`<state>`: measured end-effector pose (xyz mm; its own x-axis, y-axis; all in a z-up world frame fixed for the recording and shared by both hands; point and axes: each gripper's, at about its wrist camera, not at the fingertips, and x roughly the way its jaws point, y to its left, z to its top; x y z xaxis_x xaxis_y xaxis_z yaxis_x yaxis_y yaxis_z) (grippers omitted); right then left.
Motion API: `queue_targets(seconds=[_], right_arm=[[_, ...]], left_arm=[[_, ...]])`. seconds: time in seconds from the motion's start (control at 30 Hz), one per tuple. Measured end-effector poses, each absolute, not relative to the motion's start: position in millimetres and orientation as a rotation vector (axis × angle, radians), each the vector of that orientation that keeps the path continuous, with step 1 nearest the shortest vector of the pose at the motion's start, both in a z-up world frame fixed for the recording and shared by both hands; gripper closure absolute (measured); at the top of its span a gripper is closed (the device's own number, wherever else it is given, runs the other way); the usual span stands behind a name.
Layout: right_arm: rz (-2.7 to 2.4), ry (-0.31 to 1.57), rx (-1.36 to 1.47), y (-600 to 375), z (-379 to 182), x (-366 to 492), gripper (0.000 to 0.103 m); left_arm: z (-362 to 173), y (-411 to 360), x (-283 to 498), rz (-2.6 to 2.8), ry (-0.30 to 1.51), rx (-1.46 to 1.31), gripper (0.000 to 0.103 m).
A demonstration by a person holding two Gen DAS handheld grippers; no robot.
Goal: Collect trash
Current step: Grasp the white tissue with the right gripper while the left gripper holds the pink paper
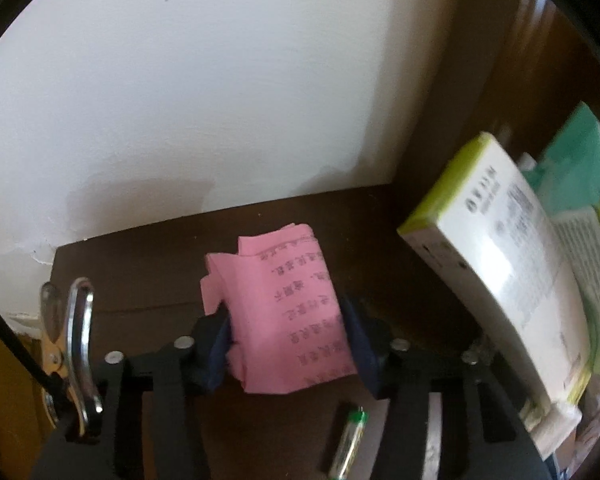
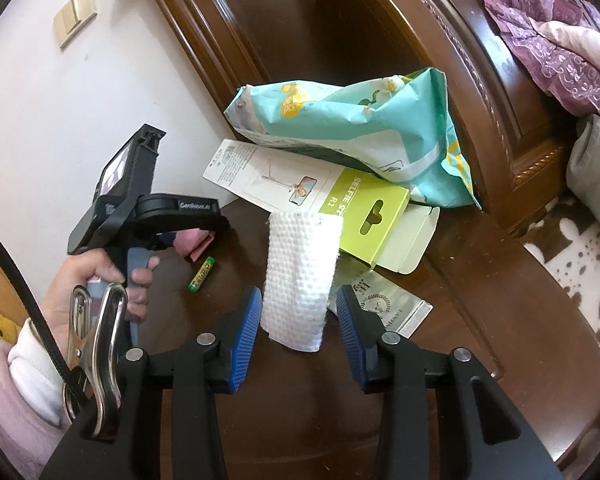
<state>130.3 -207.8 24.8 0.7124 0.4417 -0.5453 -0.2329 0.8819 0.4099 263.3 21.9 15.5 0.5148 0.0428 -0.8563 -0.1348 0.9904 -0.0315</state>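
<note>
Left gripper (image 1: 286,344) fingers clamped on pink paper (image 1: 284,304), low over dark counter (image 1: 140,280). Right gripper (image 2: 298,328) fingers parted astride white tissue (image 2: 300,276), not pressing. Battery (image 2: 203,273) nearby, white wall (image 1: 220,80) behind.

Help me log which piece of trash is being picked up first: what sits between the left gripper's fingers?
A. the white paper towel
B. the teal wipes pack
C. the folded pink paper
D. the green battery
C: in the left wrist view the left gripper has its blue pads pressing on both sides of the folded pink paper, while the green battery lies apart on the table.
</note>
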Motion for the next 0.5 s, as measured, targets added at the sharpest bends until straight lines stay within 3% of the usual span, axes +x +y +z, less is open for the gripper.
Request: queue_targets(seconds=[0.27, 0.5], right_arm=[[0.366, 0.698, 0.317, -195, 26, 139, 0.063], [0.353, 0.747, 0.304, -185, 19, 148, 0.063]], left_arm=[[29, 22, 230, 0.033, 0.991, -0.022, 0.069], [39, 29, 206, -0.028, 0.985, -0.051, 0.071]])
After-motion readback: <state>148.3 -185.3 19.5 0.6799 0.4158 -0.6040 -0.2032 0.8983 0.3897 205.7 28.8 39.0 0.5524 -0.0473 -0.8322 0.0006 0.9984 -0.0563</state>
